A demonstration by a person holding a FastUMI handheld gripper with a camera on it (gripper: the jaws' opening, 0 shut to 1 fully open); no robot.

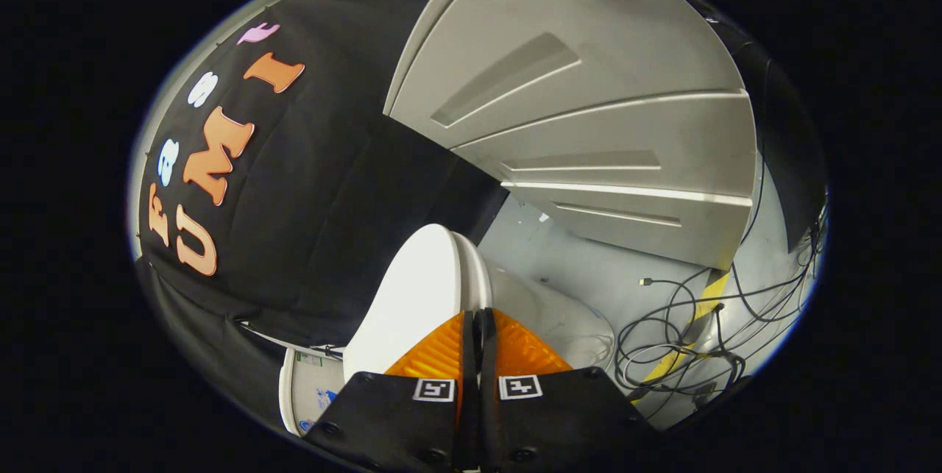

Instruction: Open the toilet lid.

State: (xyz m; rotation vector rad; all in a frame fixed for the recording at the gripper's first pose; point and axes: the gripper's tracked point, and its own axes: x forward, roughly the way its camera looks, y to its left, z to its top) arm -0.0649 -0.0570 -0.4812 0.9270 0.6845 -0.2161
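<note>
Gripper view: the gripper (478, 322) is clenched, fingers pressed together with nothing between them. The toilet lid (412, 296) stands raised just ahead of the fingertips, slightly left, its edge facing them. The bowl (559, 318) lies right of it.

recording booth, not a home: black cloth wall (324, 186), loose cables (684, 340) on bare floor (589, 267), toilet (412, 296).

The tilted tool (477, 318) camera looks close along its pressed-together fingers at the toilet lid (412, 296).
</note>
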